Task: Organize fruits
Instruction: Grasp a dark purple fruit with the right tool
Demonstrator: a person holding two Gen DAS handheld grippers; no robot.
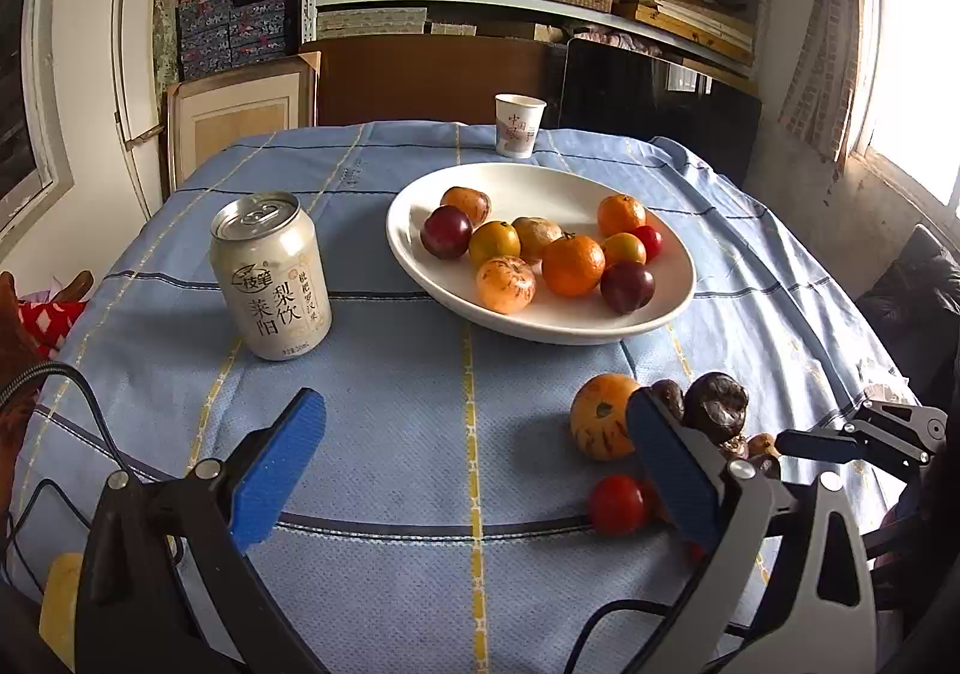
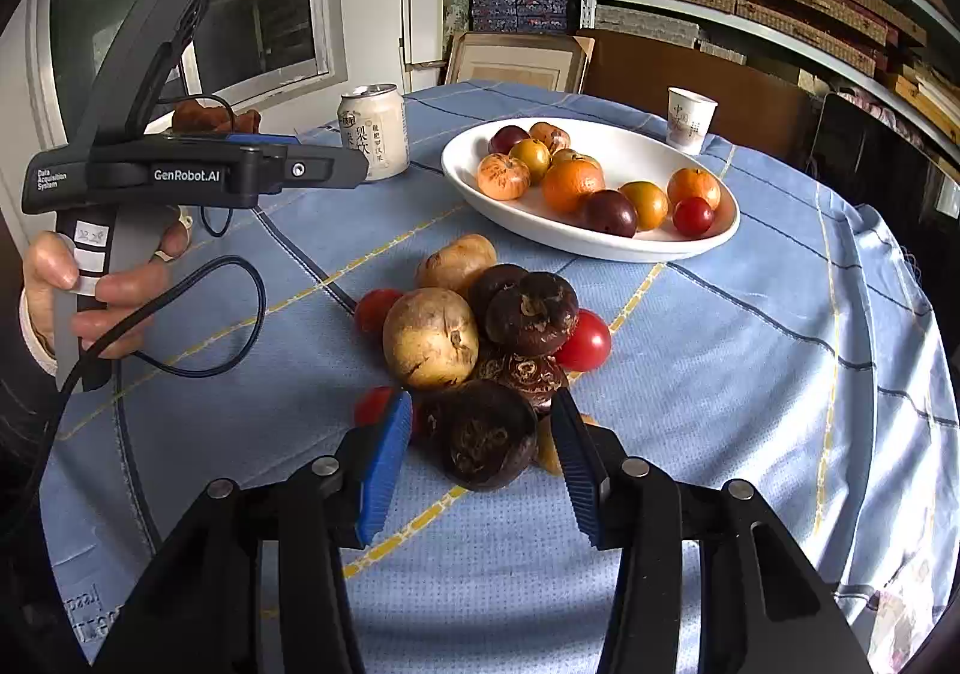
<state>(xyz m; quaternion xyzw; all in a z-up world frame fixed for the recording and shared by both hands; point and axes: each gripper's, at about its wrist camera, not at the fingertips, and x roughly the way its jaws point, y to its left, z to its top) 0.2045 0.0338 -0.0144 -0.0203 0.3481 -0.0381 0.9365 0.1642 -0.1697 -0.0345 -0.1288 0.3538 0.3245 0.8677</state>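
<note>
Right tongs [image 2: 480,458] stand spread around a dark, wrinkled brown fruit [image 2: 487,437], possibly a mangosteen, at the near edge of the loose pile on the blue tabletop [image 2: 750,362], not yet pinching it. Left tongs [image 1: 474,452] hang spread and empty, clear of the way. Beyond waits the white bowl [image 2: 600,245], already holding tangerines.

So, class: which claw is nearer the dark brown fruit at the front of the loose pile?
Right. The right claw is open with the dark brown fruit between its fingers. The left claw is open over bare cloth, off to the pile's side.
</note>
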